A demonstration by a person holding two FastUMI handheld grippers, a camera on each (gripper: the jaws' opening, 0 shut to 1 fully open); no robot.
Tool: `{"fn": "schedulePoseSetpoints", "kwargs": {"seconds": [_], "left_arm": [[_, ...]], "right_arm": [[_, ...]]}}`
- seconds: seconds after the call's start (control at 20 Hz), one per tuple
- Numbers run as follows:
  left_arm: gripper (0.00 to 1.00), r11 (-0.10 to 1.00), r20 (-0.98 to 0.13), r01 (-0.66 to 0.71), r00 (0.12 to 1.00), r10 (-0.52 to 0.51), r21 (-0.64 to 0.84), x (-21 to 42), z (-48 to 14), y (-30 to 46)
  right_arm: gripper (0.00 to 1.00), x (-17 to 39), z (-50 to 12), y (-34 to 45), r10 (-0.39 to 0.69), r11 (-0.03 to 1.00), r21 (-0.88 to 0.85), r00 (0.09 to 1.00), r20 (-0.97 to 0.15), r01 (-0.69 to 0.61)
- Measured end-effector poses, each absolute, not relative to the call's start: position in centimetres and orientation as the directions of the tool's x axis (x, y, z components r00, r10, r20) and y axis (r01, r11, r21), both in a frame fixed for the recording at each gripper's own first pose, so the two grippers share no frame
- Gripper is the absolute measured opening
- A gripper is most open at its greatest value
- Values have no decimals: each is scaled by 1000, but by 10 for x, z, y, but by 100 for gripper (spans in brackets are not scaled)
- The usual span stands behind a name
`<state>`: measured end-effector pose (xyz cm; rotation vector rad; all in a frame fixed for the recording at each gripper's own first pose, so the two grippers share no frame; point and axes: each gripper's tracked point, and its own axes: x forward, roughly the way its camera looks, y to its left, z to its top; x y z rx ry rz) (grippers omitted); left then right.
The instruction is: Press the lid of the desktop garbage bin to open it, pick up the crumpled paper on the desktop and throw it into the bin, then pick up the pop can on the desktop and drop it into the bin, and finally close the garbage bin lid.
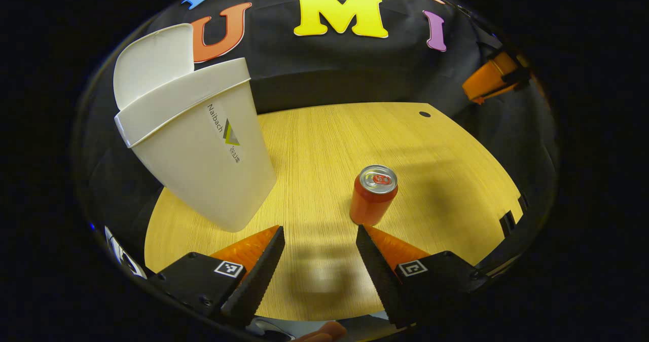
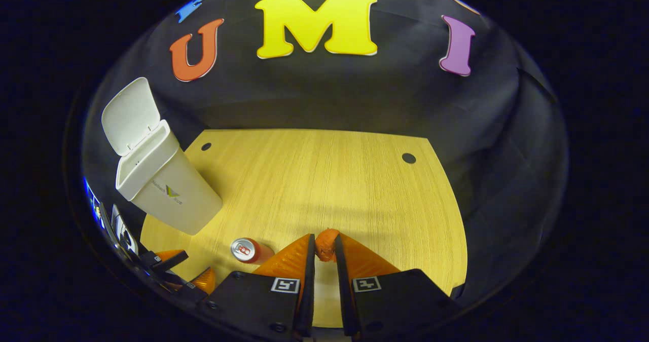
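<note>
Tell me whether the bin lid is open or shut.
Open. The lid stands tilted up and back from the rim of the white bin, showing its underside; the left gripper view shows it raised too.

You see a cream-white plastic garbage bin with a green-and-grey triangle sticker, an orange pop can with a silver top and red tab, and a yellow wood-grain desktop before black cloth.
</note>
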<state>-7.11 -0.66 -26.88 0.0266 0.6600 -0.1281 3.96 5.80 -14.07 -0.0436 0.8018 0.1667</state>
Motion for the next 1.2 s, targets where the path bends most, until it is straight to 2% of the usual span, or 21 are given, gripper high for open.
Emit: {"fn": "schedulePoseSetpoints", "kwargs": {"seconds": [0.2, 0.45, 0.8, 1.2], "left_arm": [[95, 993, -608, 117, 786, -112, -32, -75, -269, 2], [95, 996, -610, 75, 787, -93, -55, -86, -270, 23], [95, 993, -611, 16, 788, -84, -115, -100, -272, 50], [95, 994, -601, 13, 796, -77, -110, -99, -275, 82]], "right_arm": [[23, 67, -92, 101, 194, 976, 50, 751, -631, -210], [23, 93, -55, 159, 250, 962, 60, 777, -578, -265], [23, 101, -28, 284, 392, 904, 68, 755, -525, -422], [23, 79, -21, 427, 568, 791, 86, 674, -473, -606]]}}
